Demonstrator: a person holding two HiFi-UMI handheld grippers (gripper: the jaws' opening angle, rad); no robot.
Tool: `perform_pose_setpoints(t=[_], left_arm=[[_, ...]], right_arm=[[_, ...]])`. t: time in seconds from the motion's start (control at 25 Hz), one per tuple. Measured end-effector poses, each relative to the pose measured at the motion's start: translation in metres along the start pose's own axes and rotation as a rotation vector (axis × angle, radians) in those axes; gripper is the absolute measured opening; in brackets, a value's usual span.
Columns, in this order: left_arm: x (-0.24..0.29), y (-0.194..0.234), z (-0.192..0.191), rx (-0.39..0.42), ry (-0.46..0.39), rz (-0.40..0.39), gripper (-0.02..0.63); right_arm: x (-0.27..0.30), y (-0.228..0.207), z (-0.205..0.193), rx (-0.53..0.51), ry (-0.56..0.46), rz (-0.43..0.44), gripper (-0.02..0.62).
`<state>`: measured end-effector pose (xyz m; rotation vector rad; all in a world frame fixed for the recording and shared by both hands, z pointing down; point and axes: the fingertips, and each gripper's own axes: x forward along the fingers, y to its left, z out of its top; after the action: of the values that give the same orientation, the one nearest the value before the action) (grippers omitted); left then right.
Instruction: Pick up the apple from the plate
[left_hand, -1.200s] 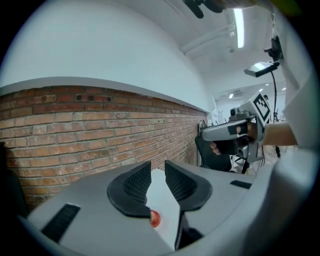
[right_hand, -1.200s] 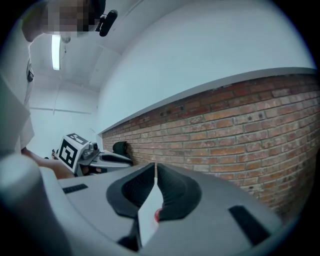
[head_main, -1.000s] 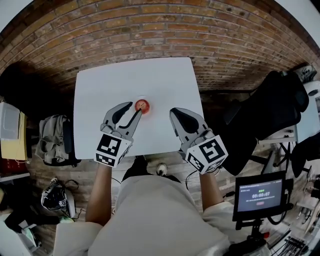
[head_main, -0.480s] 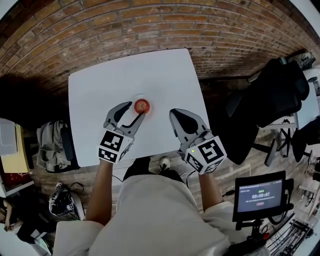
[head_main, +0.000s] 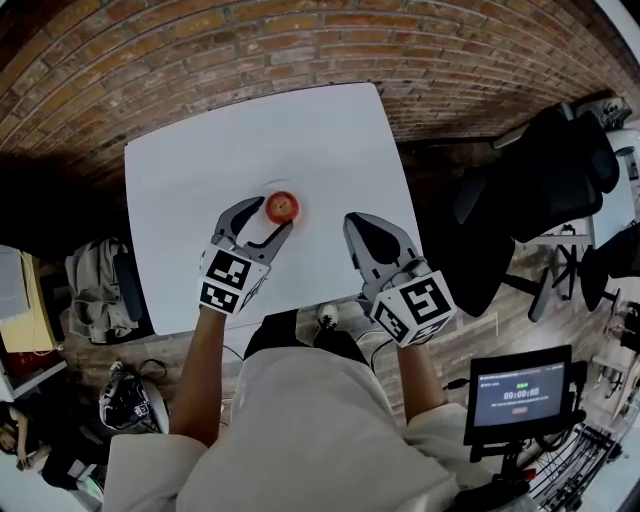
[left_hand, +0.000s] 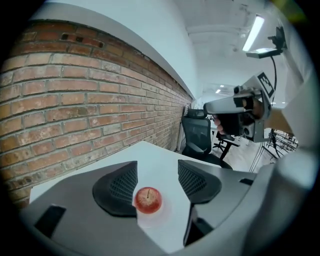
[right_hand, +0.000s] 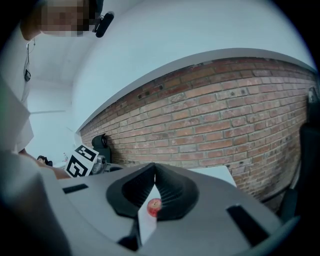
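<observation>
A small red apple (head_main: 282, 206) sits on a little white plate (head_main: 262, 191) near the middle of the white table (head_main: 200, 150). My left gripper (head_main: 268, 218) is just short of it with the jaws apart. They have just been opening, and nothing is pressed between them. In the left gripper view the apple (left_hand: 148, 199) lies ahead between the jaws, closer to the left one, with its plate (left_hand: 164, 214) under it. My right gripper (head_main: 372, 238) hovers to the right of the plate with its jaws together. The apple (right_hand: 154, 204) shows small below them in the right gripper view.
The table's near edge runs just under both grippers. A black office chair (head_main: 540, 210) stands to the right, with a small screen (head_main: 515, 392) on a stand beside me. A bag (head_main: 95, 290) lies on the floor at the left. A brick wall (left_hand: 75, 100) lies behind the table.
My left gripper's jaws have spread wider and it has sunk toward the table, closer to the apple. The right gripper has dropped a little and stays shut.
</observation>
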<state>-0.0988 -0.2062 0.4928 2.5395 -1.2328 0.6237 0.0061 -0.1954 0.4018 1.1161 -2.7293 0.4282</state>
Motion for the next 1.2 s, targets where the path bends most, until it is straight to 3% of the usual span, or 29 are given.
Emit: perform_pose_setpoints(t=[0.56,0.96,1.2], left_arm=[[0.031,0.007,-0.035,0.023,0.12,-0.074,0.265],[0.053,0.008,-0.068,0.006,0.195,-0.132,0.339],[0.066,0.015,-0.077,0.0,0.215,-0.117,0.371]], right_arm=[[0.023,-0.002,-0.022,0.027,0.091,0.005,0.003],[0.027,-0.005,-0.043,0.035,0.143,0.004,0.003],[0.027,-0.01,-0.048,0.048,0.156,0.0,0.003]])
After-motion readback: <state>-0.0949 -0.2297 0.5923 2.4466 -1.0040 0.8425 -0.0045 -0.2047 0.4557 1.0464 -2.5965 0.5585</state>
